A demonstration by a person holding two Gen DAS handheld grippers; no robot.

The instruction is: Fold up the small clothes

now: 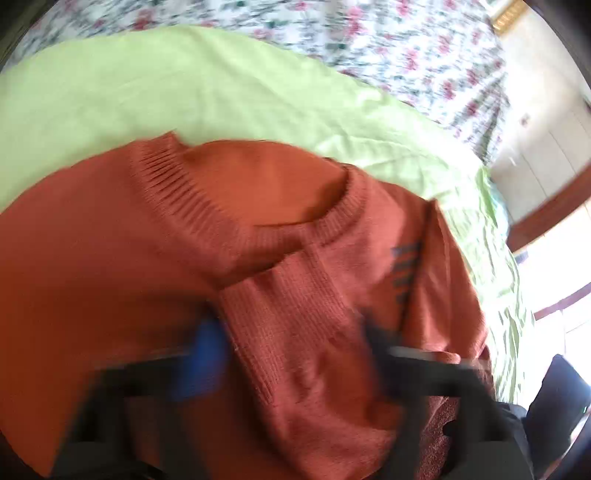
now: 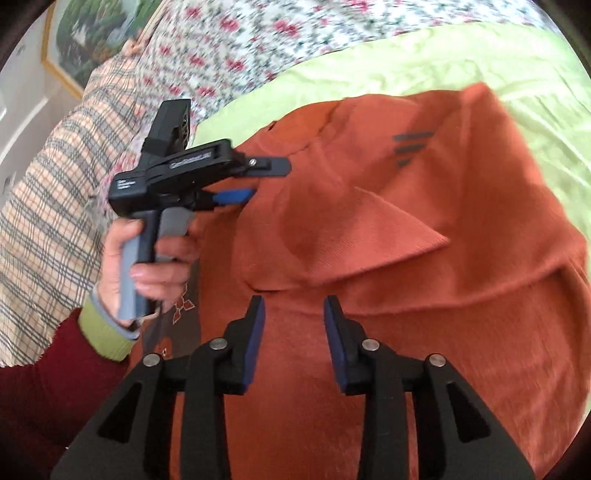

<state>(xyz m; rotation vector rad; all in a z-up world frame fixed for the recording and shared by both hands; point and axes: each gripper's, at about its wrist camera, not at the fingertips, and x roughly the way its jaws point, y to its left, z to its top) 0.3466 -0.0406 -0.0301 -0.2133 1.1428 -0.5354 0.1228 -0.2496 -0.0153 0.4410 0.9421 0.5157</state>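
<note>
Right wrist view: lime sheet over floral bedspread, framed picture behind.

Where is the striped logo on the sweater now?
In the right wrist view, the logo sits upper centre-right on the orange sweater, right of the left hand-held gripper, near the green sheet.

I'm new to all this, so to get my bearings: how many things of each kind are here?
Grippers: 2, left gripper and right gripper
Orange sweater: 1
Green sheet: 1
Floral bedcover: 1
Plaid cloth: 1
Framed picture: 1
Total: 7
</note>
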